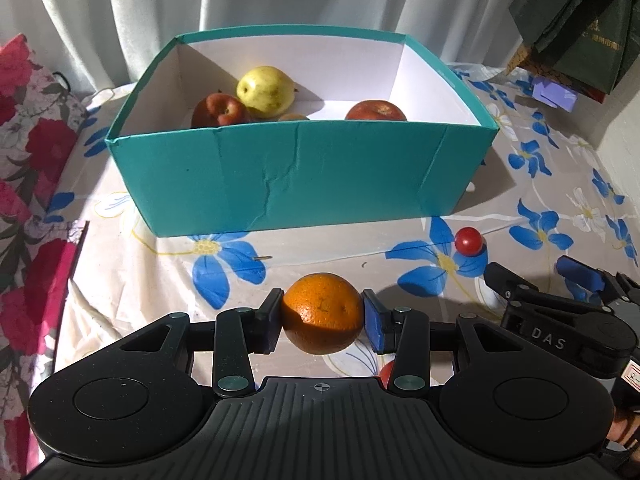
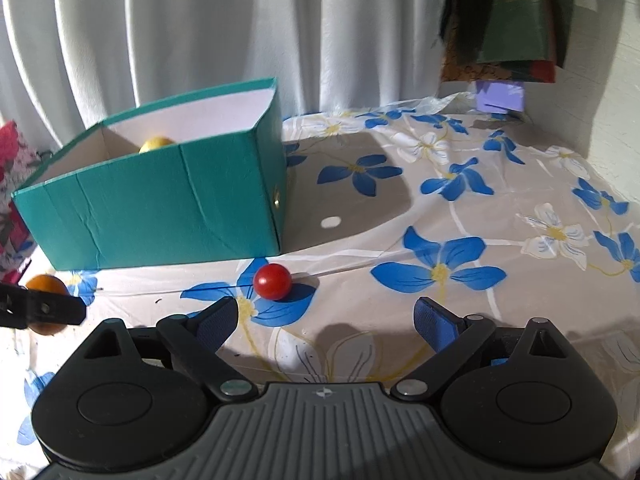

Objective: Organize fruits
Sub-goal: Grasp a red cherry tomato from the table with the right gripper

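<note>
Gripping the orange between both pads, the left gripper sits low over the floral tablecloth. Right gripper hangs spread wide, holding nothing. Small red tomato lies just ahead of it, near the teal box corner. Beyond, inside the box: pear, two apples. Curtain behind; open cloth on the right.

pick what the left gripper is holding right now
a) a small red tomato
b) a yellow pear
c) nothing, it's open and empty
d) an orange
d: in the left wrist view the left gripper has both pads pressed against the sides of the orange, while the small red tomato sits loose on the tablecloth and the pear lies in the teal box.
</note>
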Tool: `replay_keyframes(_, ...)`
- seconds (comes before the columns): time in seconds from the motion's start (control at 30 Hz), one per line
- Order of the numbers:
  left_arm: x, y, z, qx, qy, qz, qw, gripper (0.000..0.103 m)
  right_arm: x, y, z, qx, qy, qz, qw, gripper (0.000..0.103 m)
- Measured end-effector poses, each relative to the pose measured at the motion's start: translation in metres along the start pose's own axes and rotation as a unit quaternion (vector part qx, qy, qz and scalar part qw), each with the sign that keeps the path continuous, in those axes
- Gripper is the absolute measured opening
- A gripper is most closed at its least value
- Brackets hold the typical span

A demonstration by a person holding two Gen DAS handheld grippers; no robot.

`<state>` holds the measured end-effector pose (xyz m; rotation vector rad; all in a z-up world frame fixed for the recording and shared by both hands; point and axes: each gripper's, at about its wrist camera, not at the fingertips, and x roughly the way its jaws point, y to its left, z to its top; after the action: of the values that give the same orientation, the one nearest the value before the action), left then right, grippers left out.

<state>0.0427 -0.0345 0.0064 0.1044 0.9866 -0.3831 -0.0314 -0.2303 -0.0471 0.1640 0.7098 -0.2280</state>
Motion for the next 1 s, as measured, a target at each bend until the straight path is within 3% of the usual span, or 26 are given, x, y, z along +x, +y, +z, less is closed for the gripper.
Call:
replay_keyframes(0.1, -0.005, 0.007, -0.002, -0.010, -0.005, 0.009, 0.9999, 0.045, 0.014, 0.010, 0.005, -0.018, 0.004, 0.002, 1.000, 0.087)
replay_keyframes(0.17, -0.007, 0.012, -0.004, -0.016, -0.007, 0.016, 0.9997, 0.045, 0.025, 0.017, 0.009, -0.024, 0.014, 0.010, 1.000, 0.074)
replay_keyframes(0.33, -0.013, 0.025, -0.007, -0.034, -0.010, 0.024, 0.9991, 0.045, 0.043, 0.027, 0.011, -0.037, 0.030, 0.017, 0.999, 0.060)
replay_keyframes(0.7, -0.015, 0.035, -0.007, -0.050, -0.009, 0.026, 0.9984, 0.046, 0.051, 0.033, 0.013, -0.052, 0.031, 0.017, 0.998, 0.043)
replay_keyframes(0.77, -0.015, 0.033, -0.006, -0.048, -0.010, 0.026, 0.9985, 0.046, 0.051, 0.032, 0.014, -0.052, 0.030, 0.016, 0.998, 0.031)
replay_keyframes(0.83, -0.015, 0.032, -0.005, -0.046, -0.010, 0.026, 0.9985, 0.046, 0.053, 0.032, 0.015, -0.055, 0.026, 0.018, 0.998, 0.026)
replay_keyframes(1.0, -0.017, 0.031, 0.002, -0.044, -0.015, 0.031, 0.9984, 0.046, 0.048, 0.028, 0.017, -0.037, 0.025, 0.024, 0.999, 0.026)
